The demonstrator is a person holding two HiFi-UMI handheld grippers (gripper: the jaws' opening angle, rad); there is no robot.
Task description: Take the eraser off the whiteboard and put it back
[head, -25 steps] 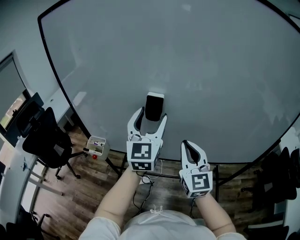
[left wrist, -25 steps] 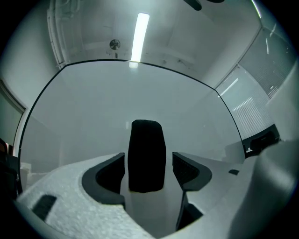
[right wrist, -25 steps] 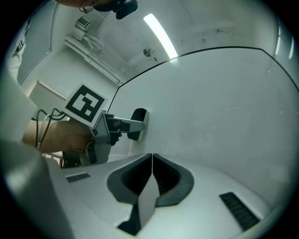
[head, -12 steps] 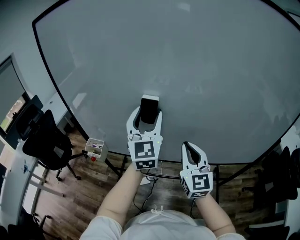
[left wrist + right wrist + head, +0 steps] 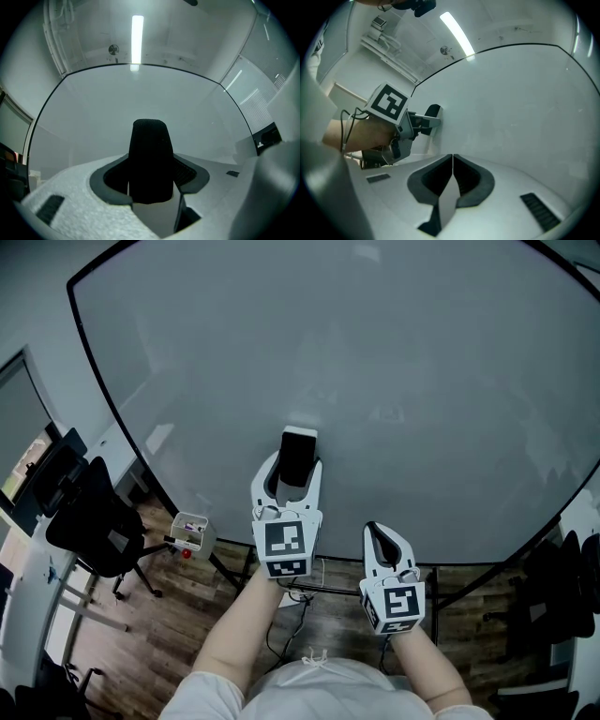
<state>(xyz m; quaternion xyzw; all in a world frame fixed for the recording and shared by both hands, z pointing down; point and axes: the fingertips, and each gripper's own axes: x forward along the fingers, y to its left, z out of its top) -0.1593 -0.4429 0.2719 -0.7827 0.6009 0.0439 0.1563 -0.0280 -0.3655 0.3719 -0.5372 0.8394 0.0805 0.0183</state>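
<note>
Whiteboard (image 5: 375, 381): one. Eraser (image 5: 297, 454): one, on the whiteboard. Grippers: two, namely the left gripper (image 5: 295, 471), jaws closing with the eraser between them, and the right gripper (image 5: 371, 525). Office chair (image 5: 89, 521): one, left of the whiteboard. Small white tray (image 5: 192, 531): one, beside the whiteboard's lower left edge.

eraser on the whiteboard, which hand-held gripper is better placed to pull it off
Left: the left hand-held gripper straddles the eraser, jaws closing; the right hand-held gripper sits lower, jaws shut, empty.
</note>
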